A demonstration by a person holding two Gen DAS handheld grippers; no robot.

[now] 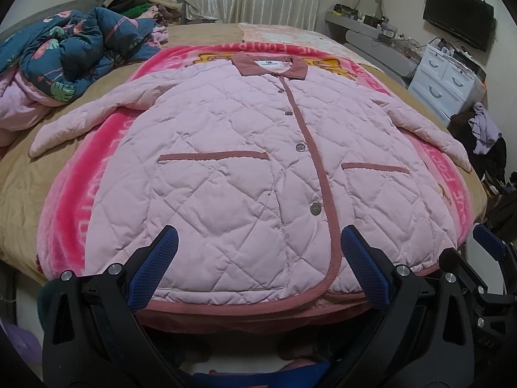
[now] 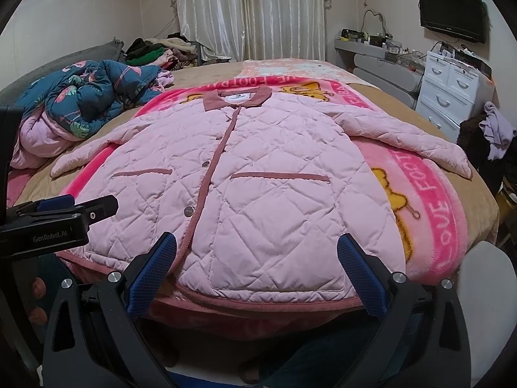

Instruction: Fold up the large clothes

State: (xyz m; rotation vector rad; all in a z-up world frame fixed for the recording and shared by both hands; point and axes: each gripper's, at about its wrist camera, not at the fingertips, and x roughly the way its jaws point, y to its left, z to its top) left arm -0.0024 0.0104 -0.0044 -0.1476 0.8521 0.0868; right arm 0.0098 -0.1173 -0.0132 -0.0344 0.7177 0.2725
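A pink quilted jacket (image 1: 232,161) (image 2: 245,174) with a darker pink collar and trim lies flat and buttoned on a bright pink blanket (image 1: 74,207) (image 2: 436,203), both sleeves spread out to the sides. My left gripper (image 1: 258,242) hovers open just before the jacket's hem, near the button placket. My right gripper (image 2: 257,245) is open too, in front of the hem below the right pocket. Neither holds anything. The left gripper's body (image 2: 48,220) shows at the left edge of the right wrist view.
A crumpled dark blue floral duvet (image 1: 71,51) (image 2: 84,97) lies at the bed's far left, with a clothes pile (image 2: 155,51) behind it. A white drawer unit (image 2: 452,93), a wall TV (image 2: 452,9) and clothes draped on a dark chair (image 2: 494,132) stand to the right.
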